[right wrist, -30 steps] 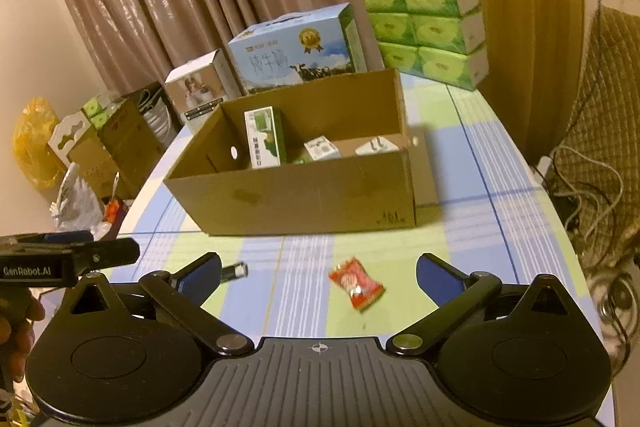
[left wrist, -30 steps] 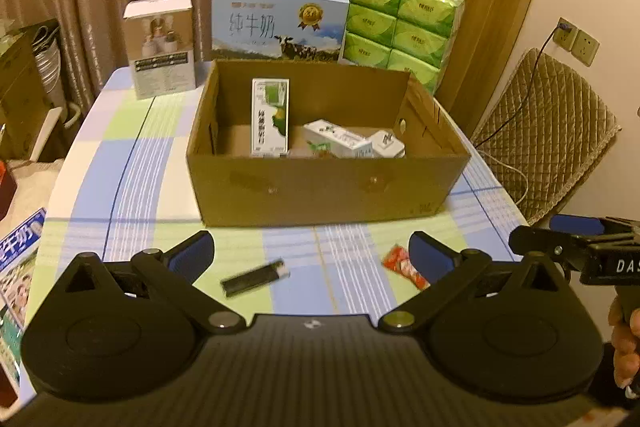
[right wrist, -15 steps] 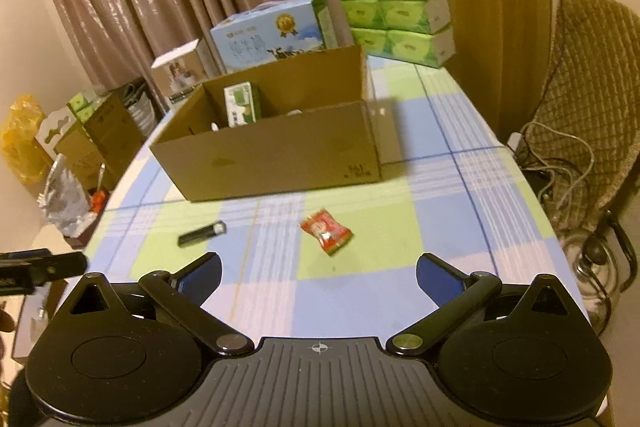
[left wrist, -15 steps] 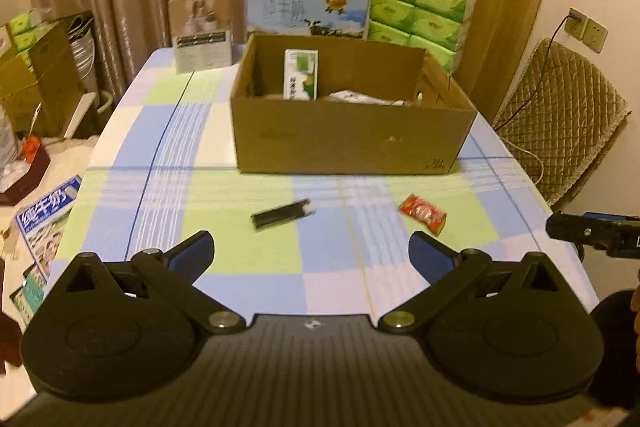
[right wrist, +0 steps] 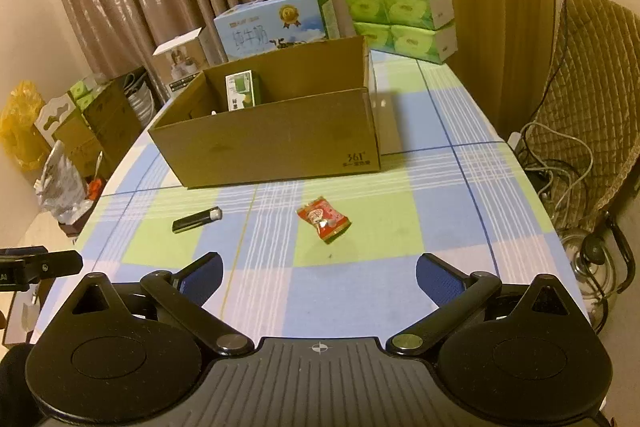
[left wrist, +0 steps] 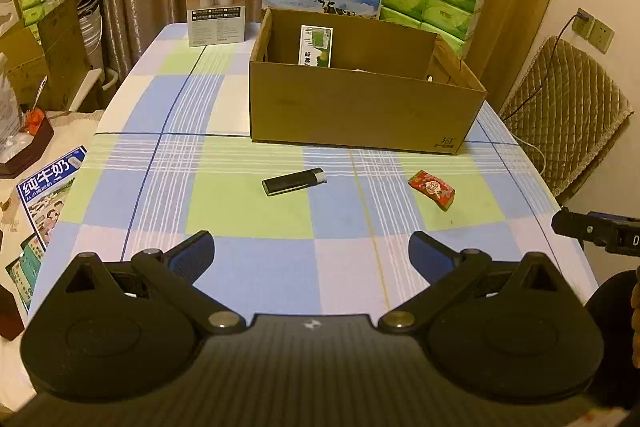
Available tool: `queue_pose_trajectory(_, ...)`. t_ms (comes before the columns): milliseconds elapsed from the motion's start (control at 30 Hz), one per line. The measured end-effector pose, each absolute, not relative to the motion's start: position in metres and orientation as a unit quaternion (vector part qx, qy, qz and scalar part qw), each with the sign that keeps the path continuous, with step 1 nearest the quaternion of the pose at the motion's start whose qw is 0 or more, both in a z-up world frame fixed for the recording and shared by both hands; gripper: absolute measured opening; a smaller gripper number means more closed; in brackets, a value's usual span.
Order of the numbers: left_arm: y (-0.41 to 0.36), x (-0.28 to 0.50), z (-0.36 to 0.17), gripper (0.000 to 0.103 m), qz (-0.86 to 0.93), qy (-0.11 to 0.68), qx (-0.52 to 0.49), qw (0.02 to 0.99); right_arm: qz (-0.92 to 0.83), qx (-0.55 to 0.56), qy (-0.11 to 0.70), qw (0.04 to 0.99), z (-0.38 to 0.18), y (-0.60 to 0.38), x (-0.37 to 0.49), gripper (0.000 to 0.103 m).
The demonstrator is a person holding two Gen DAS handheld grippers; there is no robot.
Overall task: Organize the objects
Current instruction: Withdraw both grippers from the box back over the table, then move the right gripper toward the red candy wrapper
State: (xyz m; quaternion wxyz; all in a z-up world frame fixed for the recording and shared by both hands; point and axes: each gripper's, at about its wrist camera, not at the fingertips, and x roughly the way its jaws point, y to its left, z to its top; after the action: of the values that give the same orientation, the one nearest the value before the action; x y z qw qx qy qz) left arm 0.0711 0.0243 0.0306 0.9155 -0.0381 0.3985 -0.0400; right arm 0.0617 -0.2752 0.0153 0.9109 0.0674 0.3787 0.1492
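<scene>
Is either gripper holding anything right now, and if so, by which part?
Nothing is held. The left gripper and right gripper are both open and empty; the lighter and candy lie on the table.

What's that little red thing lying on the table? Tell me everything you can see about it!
The red packet looks like a small wrapped sweet or snack in shiny crinkly wrapper, red with a pale round picture in the middle and crimped ends. It lies flat and slightly askew on a green square of the checked tablecloth, in front of the cardboard box, to the right of the black lighter. Nothing touches it except the cloth; both grippers are apart from it.
</scene>
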Motion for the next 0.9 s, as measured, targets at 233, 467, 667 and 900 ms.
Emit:
queue_pose_trajectory(233,0.017,0.074,0.027,0.101,-0.049,0.403,-0.03,0.913,0.149,0.068,0.381,0.91,0.013,-0.275,0.062,0.101)
queue_pose_trajectory(467,0.013,0.077,0.024,0.101,-0.055,0.405,-0.028,0.912,0.15,0.067,0.384,0.909,0.012,-0.275,0.064,0.101)
queue_pose_trajectory(667,0.012,0.081,0.021,0.101,-0.057,0.41,-0.022,0.91,0.152,0.063,0.388,0.907,0.008,-0.273,0.067,0.101)
queue_pose_trajectory(900,0.013,0.092,0.014,0.101,-0.072,0.413,-0.007,0.908,0.153,0.041,0.391,0.907,0.002,-0.267,0.08,0.1)
